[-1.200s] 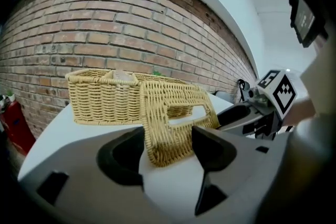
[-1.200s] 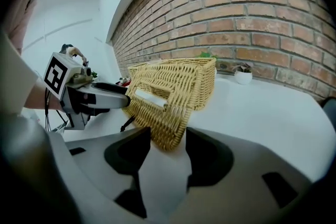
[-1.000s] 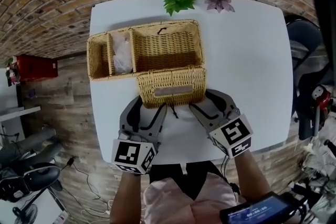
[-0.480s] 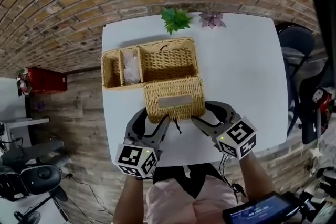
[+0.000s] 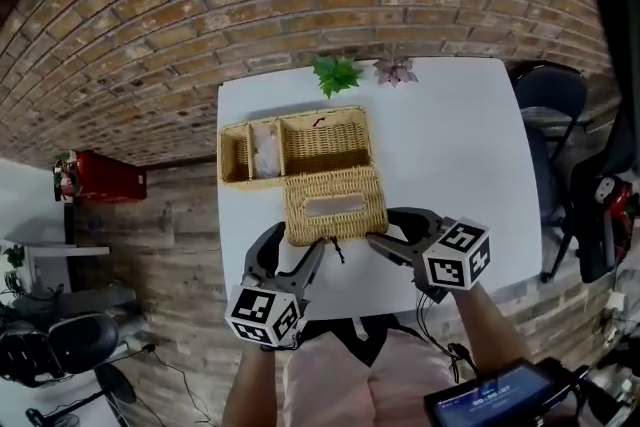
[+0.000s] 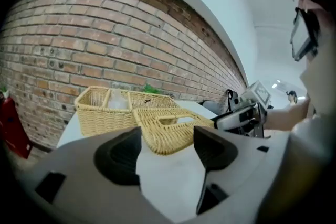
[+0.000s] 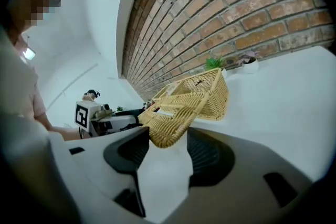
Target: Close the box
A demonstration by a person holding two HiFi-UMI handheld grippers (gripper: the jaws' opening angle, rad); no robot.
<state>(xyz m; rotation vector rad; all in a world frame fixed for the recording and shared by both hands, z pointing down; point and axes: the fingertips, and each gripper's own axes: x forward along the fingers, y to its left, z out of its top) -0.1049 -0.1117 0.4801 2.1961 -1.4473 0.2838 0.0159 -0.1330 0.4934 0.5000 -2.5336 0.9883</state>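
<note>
The open wicker box (image 5: pixel 310 118) stands on the white table (image 5: pixel 450 165), also in the left gripper view (image 6: pixel 100 115) and the right gripper view (image 7: pixel 212 94). Its hinged lid (image 5: pixel 335 205) hangs out toward me. My left gripper (image 5: pixel 290 253) is at the lid's near left corner. Its jaws have just been opening, and they stand wide with the lid's edge (image 6: pixel 157 119) between them. My right gripper (image 5: pixel 400 233) is at the near right corner, also wide, with the lid's corner (image 7: pixel 170 118) between its jaws. Something white (image 5: pixel 266 153) lies in the box's middle compartment.
A green plant (image 5: pixel 336 72) and a small purple one (image 5: pixel 395 70) stand at the table's far edge against the brick wall. A red object (image 5: pixel 100 183) lies on the floor to the left. A dark chair (image 5: pixel 545 90) is at the right.
Both grippers have risen, with the lid's near edge still between their jaws. The lid looks flatter than before. The right gripper has rolled. The table looks smaller in the head view.
</note>
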